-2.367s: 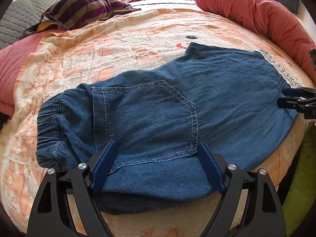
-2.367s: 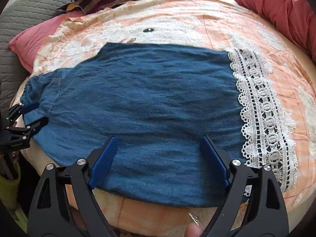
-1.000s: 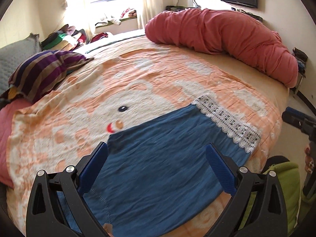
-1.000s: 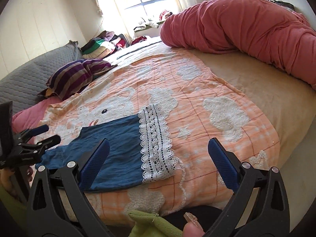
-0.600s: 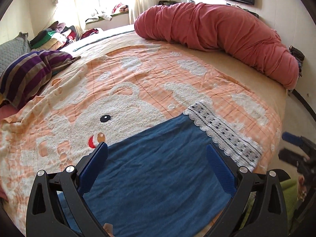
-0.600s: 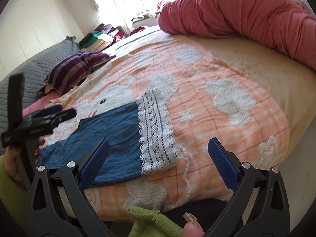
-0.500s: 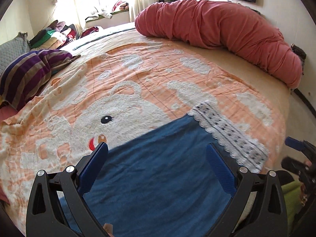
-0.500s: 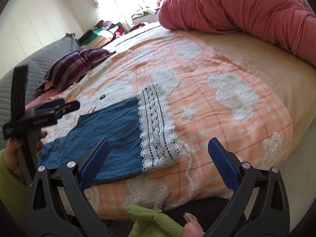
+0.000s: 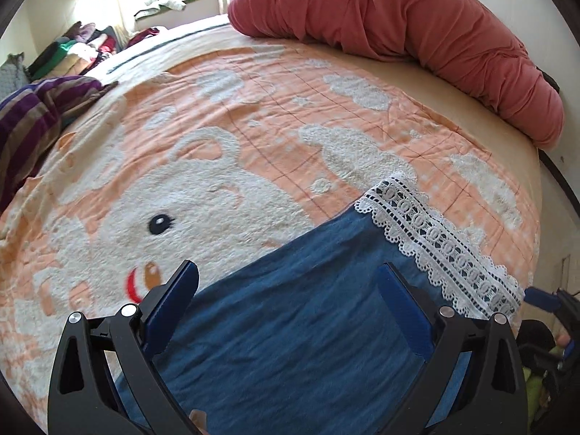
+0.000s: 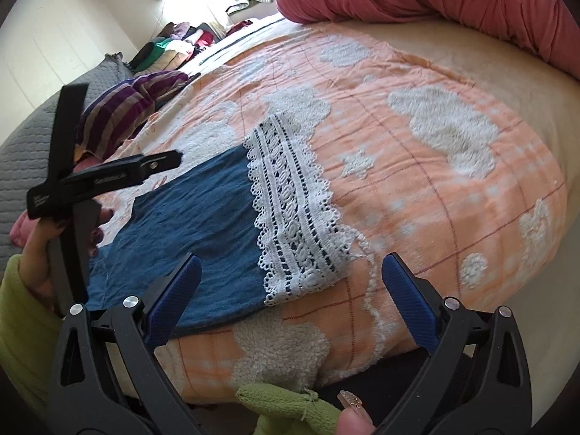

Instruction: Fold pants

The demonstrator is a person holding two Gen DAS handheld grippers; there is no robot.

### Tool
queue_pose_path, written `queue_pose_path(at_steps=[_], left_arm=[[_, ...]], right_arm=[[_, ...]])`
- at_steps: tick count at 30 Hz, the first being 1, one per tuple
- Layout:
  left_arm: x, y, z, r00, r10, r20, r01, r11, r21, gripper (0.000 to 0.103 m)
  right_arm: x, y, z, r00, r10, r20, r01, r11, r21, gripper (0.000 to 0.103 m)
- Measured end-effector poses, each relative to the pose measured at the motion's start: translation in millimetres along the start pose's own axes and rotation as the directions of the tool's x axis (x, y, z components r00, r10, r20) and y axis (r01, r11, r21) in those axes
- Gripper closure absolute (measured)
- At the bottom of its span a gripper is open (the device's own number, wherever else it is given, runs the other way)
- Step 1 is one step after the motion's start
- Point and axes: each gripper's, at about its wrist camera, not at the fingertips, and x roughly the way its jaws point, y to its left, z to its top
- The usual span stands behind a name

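Note:
The blue denim pants (image 9: 308, 326) lie flat on the bed, with a white lace hem (image 9: 442, 253) at their right end. My left gripper (image 9: 286, 304) is open and empty, held above the middle of the pants. My right gripper (image 10: 290, 290) is open and empty, held above the lace hem (image 10: 297, 224) near the bed's front edge. The pants (image 10: 203, 224) run to the left in the right wrist view, where the left gripper (image 10: 108, 177) shows from the side. The waistband is out of view.
An orange blanket with white bear shapes (image 9: 253, 127) covers the bed. A rolled red duvet (image 9: 417, 32) lies along the far right side. A striped purple pillow (image 9: 32, 119) and a grey quilt (image 10: 21, 152) sit at the left. Piled clothes (image 9: 79, 50) lie by the window.
Both grippers have lifted off the pants and swung right towards the lace hem end. In the last half second both came lower and closer to the cloth. Both stay open.

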Motion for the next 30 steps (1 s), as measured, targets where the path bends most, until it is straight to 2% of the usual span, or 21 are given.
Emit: queue_pose_path(at_steps=[11, 22, 25, 26, 27, 28, 30], left_arm=[[37.8, -18.8, 30.3, 0.999, -0.050, -0.010, 0.050, 0.997, 0.054, 0.004], [65.9, -27.8, 34.7, 0.993, -0.102, -0.054, 0.105, 0.993, 0.061, 0.005], [70.7, -25.5, 33.4, 0.988, -0.144, -0.062, 0.146, 0.989, 0.029, 0.006], [72.5, -25.1, 32.9, 0.986, -0.152, -0.064, 0.153, 0.988, 0.022, 0.007], [74.1, -25.6, 32.8, 0.986, -0.154, -0.066, 0.156, 0.988, 0.021, 0.012], [75.7, -25.9, 33.0, 0.985, -0.161, -0.069, 0.162, 0.987, 0.021, 0.023], [80.1, -24.7, 32.6, 0.979, -0.186, -0.081, 0.188, 0.982, 0.007, 0.028]], right_arm=[[20.9, -3.0, -2.3, 0.999, -0.020, -0.048, 0.022, 0.999, 0.034, 0.009], [26.8, 1.4, -0.8, 0.999, -0.031, -0.021, 0.032, 0.999, 0.039, 0.009], [27.5, 0.4, 0.6, 1.000, -0.025, -0.015, 0.026, 0.999, 0.045, 0.009], [27.8, 0.4, 1.0, 1.000, -0.024, -0.012, 0.024, 0.999, 0.045, 0.009], [28.2, 1.1, 0.9, 1.000, -0.022, -0.014, 0.023, 0.999, 0.042, 0.009], [27.4, 1.5, -0.3, 1.000, -0.021, -0.013, 0.022, 0.999, 0.040, 0.009], [25.5, 2.8, -1.0, 1.000, -0.011, -0.003, 0.011, 0.999, 0.036, 0.010]])
